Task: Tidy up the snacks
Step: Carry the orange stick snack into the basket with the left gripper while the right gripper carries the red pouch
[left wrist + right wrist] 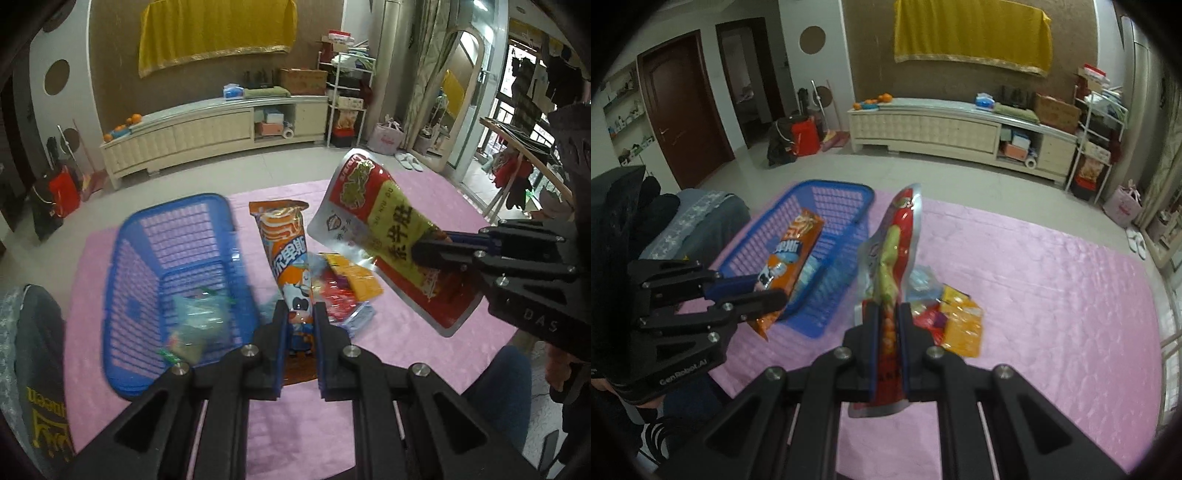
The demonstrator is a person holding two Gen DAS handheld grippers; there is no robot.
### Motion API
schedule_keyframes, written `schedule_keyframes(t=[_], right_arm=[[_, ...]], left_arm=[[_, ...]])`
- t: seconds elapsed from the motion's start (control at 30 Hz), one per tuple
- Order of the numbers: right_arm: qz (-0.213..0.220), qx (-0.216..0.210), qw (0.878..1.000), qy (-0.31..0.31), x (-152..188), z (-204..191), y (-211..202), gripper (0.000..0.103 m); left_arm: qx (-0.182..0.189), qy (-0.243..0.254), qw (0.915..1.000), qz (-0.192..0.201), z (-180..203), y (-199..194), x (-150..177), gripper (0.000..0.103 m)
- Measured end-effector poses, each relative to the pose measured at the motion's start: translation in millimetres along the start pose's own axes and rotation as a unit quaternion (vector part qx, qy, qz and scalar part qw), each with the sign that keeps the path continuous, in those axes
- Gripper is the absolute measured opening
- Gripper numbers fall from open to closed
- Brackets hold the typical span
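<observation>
Nearby, a blue basket (177, 266) and loose snacks (347, 291) lie below; left claw (300, 332) grips orange packet (286, 251), right claw (886, 332) red pouch (892, 251).

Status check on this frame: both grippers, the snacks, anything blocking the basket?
Left gripper shut on orange packet. Right gripper shut on red pouch. Blue basket unobstructed; loose snacks remain.

Cream cabinet (960, 129) under yellow cloth (971, 33) (oranges (882, 98) on top).
</observation>
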State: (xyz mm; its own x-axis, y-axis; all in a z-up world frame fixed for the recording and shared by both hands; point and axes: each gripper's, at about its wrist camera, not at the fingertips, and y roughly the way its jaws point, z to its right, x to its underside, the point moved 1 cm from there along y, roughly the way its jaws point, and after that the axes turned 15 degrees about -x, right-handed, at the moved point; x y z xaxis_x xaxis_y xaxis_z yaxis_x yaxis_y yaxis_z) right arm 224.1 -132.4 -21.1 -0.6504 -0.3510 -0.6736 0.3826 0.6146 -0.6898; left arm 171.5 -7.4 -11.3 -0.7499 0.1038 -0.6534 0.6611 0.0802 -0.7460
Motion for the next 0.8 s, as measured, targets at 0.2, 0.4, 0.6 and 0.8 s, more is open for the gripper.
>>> schedule_keyframes(t=[0.2,0.4,0.6,0.8], right_arm=[[0.007,-0.021,1.0,-0.013,-19.2,-31.9,23.0,0.013],[-0.009,-0.047,0.999,-0.013,-34.2,-48.4,65.0,0.013],[-0.032,-0.061,0.998,-0.002,-48.1,-53.1,108.8,0.013],[-0.049,-0.064,0.997,-0.003,-57.1,-50.9,136.2,0.013]], left_arm=[[-0.007,0.003,1.0,-0.001,-36.7,-1.3,5.6,0.012],[-0.027,-0.002,0.9994,-0.02,-67.5,24.2,5.1,0.012],[-0.034,-0.008,0.9984,-0.045,-91.1,60.2,-0.2,0.012],[-0.038,-0.018,0.9975,-0.057,-104.2,85.5,-10.7,0.012]])
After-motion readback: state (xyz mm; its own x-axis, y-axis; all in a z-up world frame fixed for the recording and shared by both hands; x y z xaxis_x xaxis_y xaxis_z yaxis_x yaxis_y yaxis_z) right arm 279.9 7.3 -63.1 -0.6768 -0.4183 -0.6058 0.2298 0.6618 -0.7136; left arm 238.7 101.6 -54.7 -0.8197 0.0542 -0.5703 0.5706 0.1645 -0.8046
